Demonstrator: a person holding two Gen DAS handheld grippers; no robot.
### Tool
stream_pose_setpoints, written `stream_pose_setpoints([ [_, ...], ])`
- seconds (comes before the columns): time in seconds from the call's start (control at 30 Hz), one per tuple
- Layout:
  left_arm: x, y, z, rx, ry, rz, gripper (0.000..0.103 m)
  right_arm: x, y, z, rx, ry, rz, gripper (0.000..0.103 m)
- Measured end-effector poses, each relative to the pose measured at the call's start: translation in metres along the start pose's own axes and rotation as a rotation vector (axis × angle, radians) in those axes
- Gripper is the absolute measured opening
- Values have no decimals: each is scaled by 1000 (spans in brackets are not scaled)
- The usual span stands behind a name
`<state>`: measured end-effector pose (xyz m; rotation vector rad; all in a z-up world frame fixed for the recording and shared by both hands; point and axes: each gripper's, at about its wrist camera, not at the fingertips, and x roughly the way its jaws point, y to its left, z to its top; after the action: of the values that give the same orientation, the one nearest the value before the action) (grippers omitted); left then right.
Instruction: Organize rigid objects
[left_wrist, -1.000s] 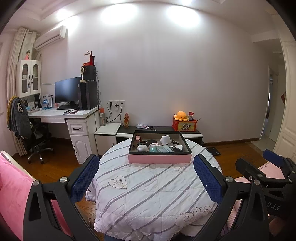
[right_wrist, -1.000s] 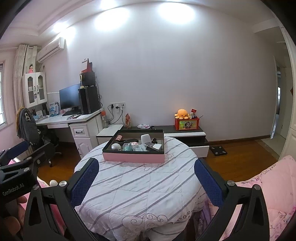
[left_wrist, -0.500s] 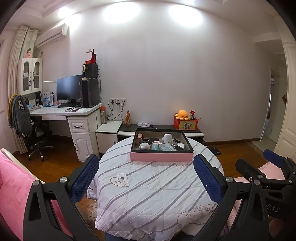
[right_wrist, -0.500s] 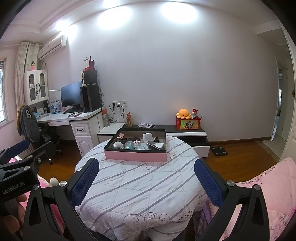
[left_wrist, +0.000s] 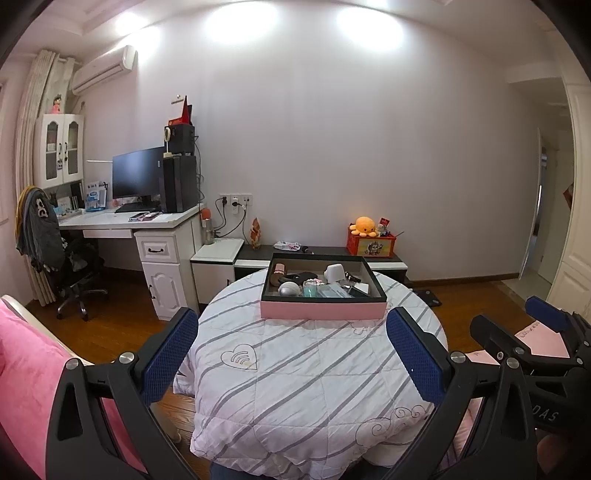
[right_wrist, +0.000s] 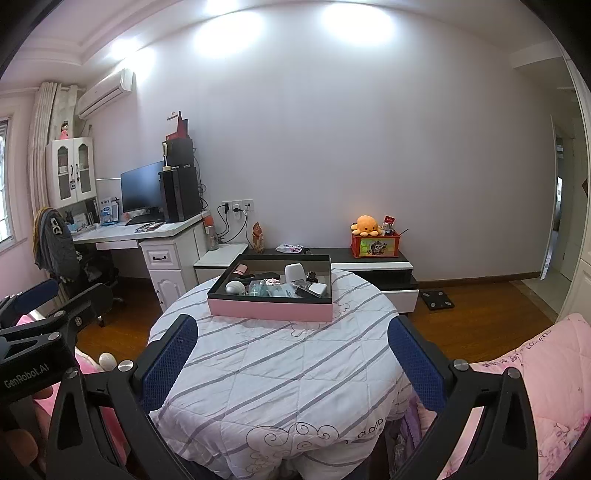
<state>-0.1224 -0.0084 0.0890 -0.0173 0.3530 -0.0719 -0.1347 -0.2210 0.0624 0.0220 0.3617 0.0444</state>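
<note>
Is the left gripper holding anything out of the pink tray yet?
No: the left gripper is open and empty above the striped tablecloth, well short of the pink tray.

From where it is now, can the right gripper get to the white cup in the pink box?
Probably yes. The right gripper is open and holds nothing, and only bare quilt lies before the pink box. The white cup stands upright at the back, so reach over the clutter.

Bright ceiling glare on wall, sharp focus, fisheye-warped dark corners.
</note>
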Motion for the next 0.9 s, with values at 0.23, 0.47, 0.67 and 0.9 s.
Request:
stream_pose_setpoints([
  [0.23,0,0,0,0,0,-1,103,1,1,0,-4,1,3,103],
  [0.47,4,3,-2,-21,24,-14,103,1,2,1,-2,4,2,103],
  [0.67,7,4,-4,-25,41,-4,103,3,1,0,1,11,0,103],
  [0.9,8,2,-2,-21,41,-30,103,5,-2,0,-1,14,0,103],
])
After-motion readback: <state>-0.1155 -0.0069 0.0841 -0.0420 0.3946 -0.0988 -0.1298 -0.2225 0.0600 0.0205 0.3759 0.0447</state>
